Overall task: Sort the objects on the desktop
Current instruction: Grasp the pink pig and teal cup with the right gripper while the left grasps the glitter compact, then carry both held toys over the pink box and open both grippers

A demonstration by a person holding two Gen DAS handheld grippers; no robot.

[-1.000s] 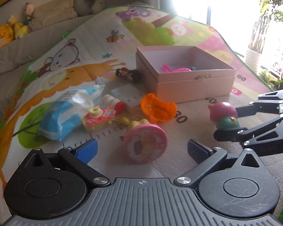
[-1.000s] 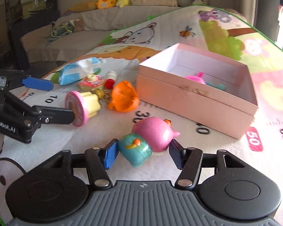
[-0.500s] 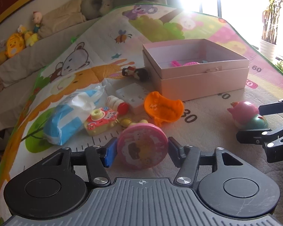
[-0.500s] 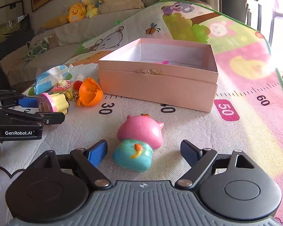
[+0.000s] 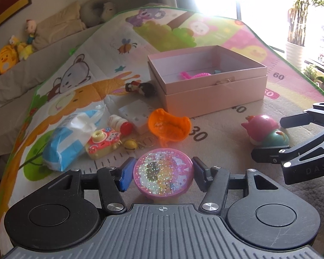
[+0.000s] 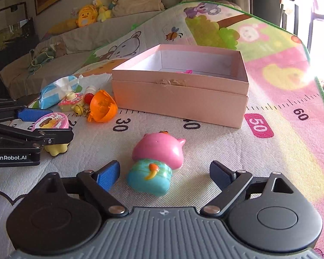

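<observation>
Beside the pink box (image 5: 207, 90), an orange shell (image 5: 168, 125) lies.

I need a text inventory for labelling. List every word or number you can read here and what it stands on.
"GenRobot.AI": side of the black left gripper.
"30", "40", "50", "60": ruler strip printed on the cartoon foam play mat; "50" sits in a pink tag.
"DAS", cut off: black right gripper.
White carton: print too small.

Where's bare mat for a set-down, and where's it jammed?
Free: the mat right of the pink toy, in front of the pink box. Also between the orange shell and that toy. Crowded: left of the box, around the tissue pack.
</observation>
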